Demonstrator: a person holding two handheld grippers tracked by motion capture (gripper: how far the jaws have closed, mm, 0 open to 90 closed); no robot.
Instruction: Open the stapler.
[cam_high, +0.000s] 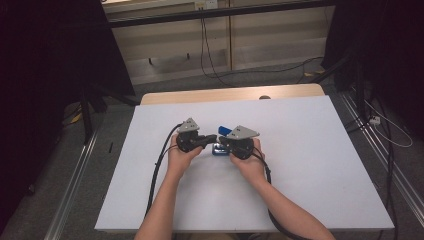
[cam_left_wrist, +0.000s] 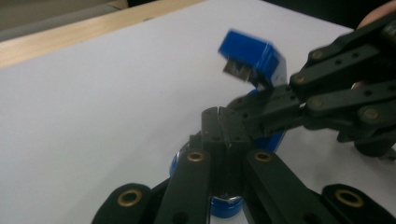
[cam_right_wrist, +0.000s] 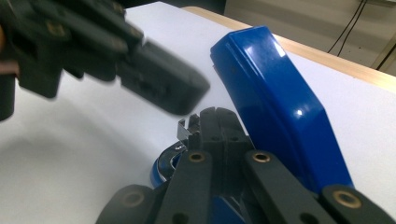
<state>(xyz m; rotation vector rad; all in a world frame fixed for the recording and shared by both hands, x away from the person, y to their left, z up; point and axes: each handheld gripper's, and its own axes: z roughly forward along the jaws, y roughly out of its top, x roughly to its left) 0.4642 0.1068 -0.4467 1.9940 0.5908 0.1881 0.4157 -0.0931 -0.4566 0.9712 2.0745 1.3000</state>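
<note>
Blue stapler (cam_high: 220, 140) sits at mid-table on the white sheet (cam_high: 310, 165), its lid (cam_right_wrist: 275, 107) swung up and back, base low between the two tools; left gripper (cam_high: 211, 139) reaches in from the left, right gripper (cam_high: 223, 141) from the right, tips nearly meeting over the stapler's inner metal channel (cam_right_wrist: 184, 130). In the left gripper view, left jaws stand pressed together, with blue base (cam_left_wrist: 226, 205) just beneath them; whether they pinch anything cannot be told. In the right gripper view, right jaws likewise closed, tips against the bright metal strip beside the raised lid; a true grip on it is not clear. Judged step: working on the opened staple track, perhaps seating or pulling its slider. To do it well: one tool should pin the base so it cannot skate on the sheet; the other moves along the track line, not across; keep lid clear of both linkages; small force, since the lid may snap down.
</note>
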